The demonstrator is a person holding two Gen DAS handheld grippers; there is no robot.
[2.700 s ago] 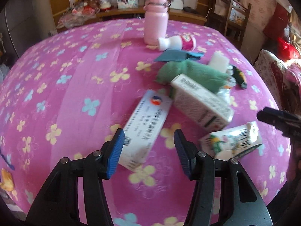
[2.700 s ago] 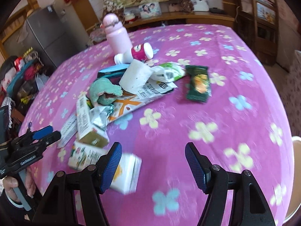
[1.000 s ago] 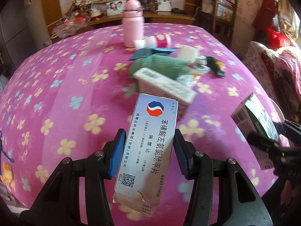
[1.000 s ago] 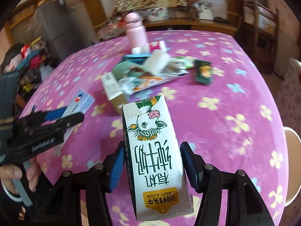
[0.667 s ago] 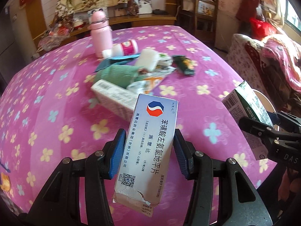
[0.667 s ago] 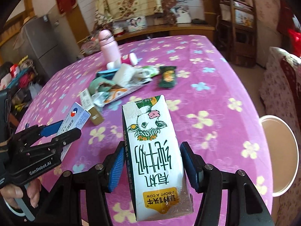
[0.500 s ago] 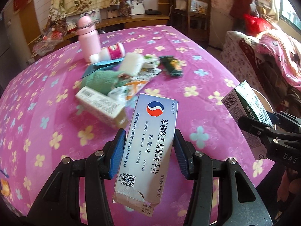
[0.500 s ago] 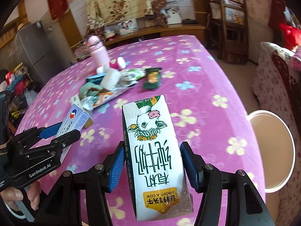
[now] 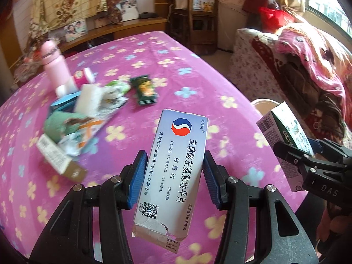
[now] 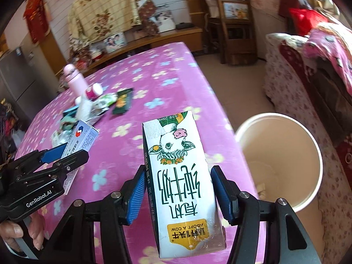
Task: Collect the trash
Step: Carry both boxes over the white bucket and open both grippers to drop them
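My left gripper (image 9: 173, 179) is shut on a white and blue medicine box (image 9: 176, 167), held above the pink flowered tablecloth (image 9: 154, 50). My right gripper (image 10: 179, 190) is shut on a white milk carton with a cow on it (image 10: 180, 176), held over the table's right edge. The carton also shows at the right of the left wrist view (image 9: 286, 136), and the medicine box shows at the left of the right wrist view (image 10: 81, 137). A round white bin (image 10: 308, 145) stands on the floor right of the table, just right of the carton.
A heap of trash lies further back on the table: a brown-ended box (image 9: 59, 156), green crumpled paper (image 9: 57, 125), wrappers, a dark green packet (image 9: 146, 90), a small pink-white bottle (image 9: 82, 78). A pink flask (image 9: 55, 62) stands behind. A floral sofa (image 10: 312, 70) is on the right.
Both grippers picked up their items about two seconds ago and have since swung right, away from the heap. The white bin has come into full view beside the carton.
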